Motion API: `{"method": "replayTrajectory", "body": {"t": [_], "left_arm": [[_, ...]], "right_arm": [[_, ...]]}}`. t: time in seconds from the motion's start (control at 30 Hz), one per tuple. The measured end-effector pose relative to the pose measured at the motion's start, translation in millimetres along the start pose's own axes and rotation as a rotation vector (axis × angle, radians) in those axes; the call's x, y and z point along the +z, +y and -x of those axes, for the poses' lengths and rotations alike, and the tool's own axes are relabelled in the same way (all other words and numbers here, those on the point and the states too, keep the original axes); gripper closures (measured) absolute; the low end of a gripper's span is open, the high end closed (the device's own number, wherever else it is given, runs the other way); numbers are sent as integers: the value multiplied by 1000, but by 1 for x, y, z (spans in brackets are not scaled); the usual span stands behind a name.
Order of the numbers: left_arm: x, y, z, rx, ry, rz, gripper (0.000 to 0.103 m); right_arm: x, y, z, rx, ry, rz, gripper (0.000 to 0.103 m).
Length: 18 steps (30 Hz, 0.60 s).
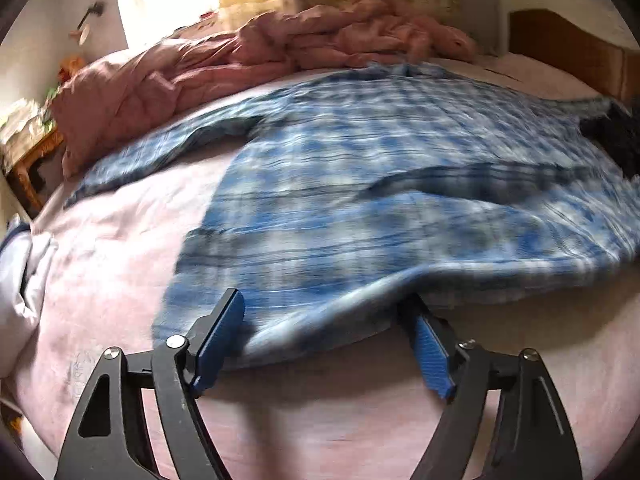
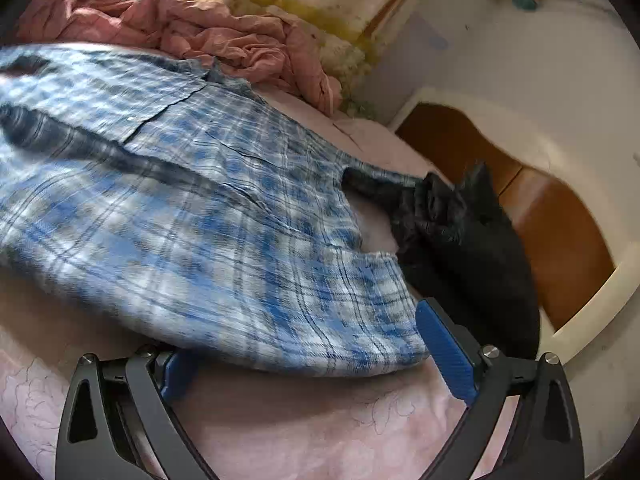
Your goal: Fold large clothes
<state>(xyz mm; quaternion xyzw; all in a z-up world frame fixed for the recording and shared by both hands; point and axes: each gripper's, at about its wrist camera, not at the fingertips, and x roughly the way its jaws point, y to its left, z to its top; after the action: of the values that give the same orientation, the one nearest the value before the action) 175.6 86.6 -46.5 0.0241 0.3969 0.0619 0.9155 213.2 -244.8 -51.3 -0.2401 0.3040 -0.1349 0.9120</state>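
A large blue and white plaid shirt (image 1: pixel 360 184) lies spread on a bed with a pink sheet (image 1: pixel 120 280). It also shows in the right wrist view (image 2: pixel 180 208). My left gripper (image 1: pixel 320 328) is open, with its blue pads on either side of the shirt's near hem. The hem is lifted a little off the sheet between the fingers. My right gripper (image 2: pixel 304 344) is open around the shirt's near right corner. Its left pad is partly hidden under the cloth.
A crumpled pink quilt (image 1: pixel 248 52) lies at the far side of the bed. A black garment (image 2: pixel 460 240) lies at the shirt's right edge next to the wooden headboard (image 2: pixel 552 216). A wooden side table (image 1: pixel 28 160) stands at the left.
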Motion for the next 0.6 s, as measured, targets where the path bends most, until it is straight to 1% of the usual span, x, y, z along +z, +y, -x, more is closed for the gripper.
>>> {"method": "replayTrajectory", "body": {"t": [0.07,0.1,0.13,0.17,0.2,0.23,0.27,0.3,0.33,0.4,0.43,0.5,0.53,0.6], "left_arm": [[1,12,-1,-43,6,47,35],[1,15,-2,-42,5,63,45],[0,16,-2,-27,3,70,58],[0,18,-2,-5,-8,81,66],[1,22,-3,-4,-19,104,84],[1,26,-4,-16,-18,134,92],[1,32,-5,-40,-9,176,94],[1,36,-4,-61,-11,209,97],[2,38,-1,-66,-24,226,99],[2,36,12,-44,-71,224,100],[2,34,20,-27,-95,216,100],[2,33,42,10,-156,194,100],[2,34,53,26,-182,186,100],[0,38,69,44,-206,151,100]], "right_arm": [[0,-10,-7,12,24,-39,5],[0,-14,-10,14,31,-53,7],[0,-20,-13,21,35,-67,21],[-1,-22,-15,29,42,-71,47],[-3,-24,-19,36,61,-72,61],[-5,-27,-24,42,91,-80,71],[-8,-31,-30,48,118,-99,81],[-10,-37,-35,62,145,-138,88],[-13,-44,-36,91,153,-185,95],[-15,-59,-34,151,123,-264,98],[-15,-63,-31,161,103,-288,98],[-13,-68,-19,149,58,-297,99],[-12,-71,-9,126,33,-298,99],[-8,-78,5,121,11,-331,99]]}}
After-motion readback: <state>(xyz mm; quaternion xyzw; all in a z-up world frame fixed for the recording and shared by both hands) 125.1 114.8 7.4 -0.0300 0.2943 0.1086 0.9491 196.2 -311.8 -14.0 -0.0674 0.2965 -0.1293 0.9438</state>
